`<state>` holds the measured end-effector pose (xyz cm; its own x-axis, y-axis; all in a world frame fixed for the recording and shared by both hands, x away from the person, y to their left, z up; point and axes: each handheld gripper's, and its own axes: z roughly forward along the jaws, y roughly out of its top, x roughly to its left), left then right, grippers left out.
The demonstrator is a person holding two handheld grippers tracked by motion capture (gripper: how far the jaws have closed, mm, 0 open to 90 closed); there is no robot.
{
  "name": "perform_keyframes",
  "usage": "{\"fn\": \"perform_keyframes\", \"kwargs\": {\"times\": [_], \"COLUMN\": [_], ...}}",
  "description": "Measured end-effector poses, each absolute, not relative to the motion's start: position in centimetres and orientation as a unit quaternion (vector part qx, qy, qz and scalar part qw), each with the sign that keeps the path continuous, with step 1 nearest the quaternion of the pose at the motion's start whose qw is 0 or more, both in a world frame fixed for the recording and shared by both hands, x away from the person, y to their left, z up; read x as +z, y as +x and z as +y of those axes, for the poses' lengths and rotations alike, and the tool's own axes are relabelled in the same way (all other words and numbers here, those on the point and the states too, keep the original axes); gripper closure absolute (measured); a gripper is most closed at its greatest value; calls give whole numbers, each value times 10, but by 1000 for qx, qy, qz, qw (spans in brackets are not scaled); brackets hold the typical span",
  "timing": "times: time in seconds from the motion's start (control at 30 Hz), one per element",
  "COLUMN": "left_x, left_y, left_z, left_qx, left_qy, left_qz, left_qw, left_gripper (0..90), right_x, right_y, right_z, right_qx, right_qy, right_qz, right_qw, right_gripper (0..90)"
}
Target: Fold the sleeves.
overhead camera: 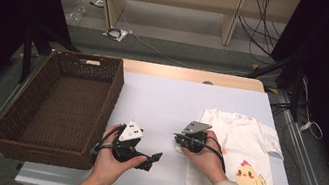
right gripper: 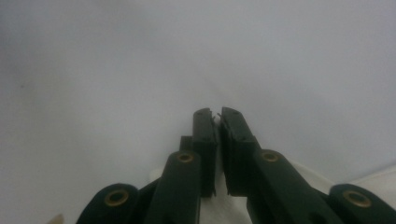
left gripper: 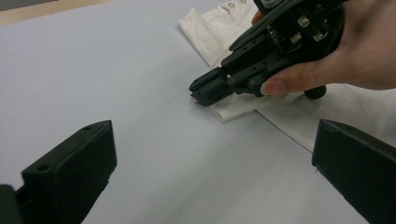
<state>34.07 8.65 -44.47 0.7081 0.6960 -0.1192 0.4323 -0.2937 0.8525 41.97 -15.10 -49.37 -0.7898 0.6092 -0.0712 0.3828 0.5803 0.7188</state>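
White baby shirt with a chick print lies flat on the right half of the bench, its left edge folded over. Right tool rests at that folded left edge with jaws pressed together; in the left gripper view its tips sit on the fold corner, but whether fabric is pinched cannot be told. Left tool hovers nearby over bare bench, jaws spread wide. Brown wicker basket stands at the left.
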Motion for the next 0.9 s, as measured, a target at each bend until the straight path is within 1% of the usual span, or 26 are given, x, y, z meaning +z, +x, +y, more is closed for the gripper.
{"fn": "perform_keyframes", "kwargs": {"times": [0.4,0.57,0.9], "left_x": [-448,-446,-445], "left_y": [341,341,341], "left_z": [85,86,86], "left_qx": [135,137,138], "left_qy": [793,791,788], "left_qz": [356,357,358], "left_qw": [475,478,481], "left_gripper": [0,0,0], "right_x": [-492,-476,-443], "right_y": [421,419,403], "right_z": [-154,-163,-194], "right_qx": [374,403,446], "right_qy": [294,295,301], "right_qz": [866,852,823], "right_qw": [153,157,183], "right_gripper": [872,872,871]}}
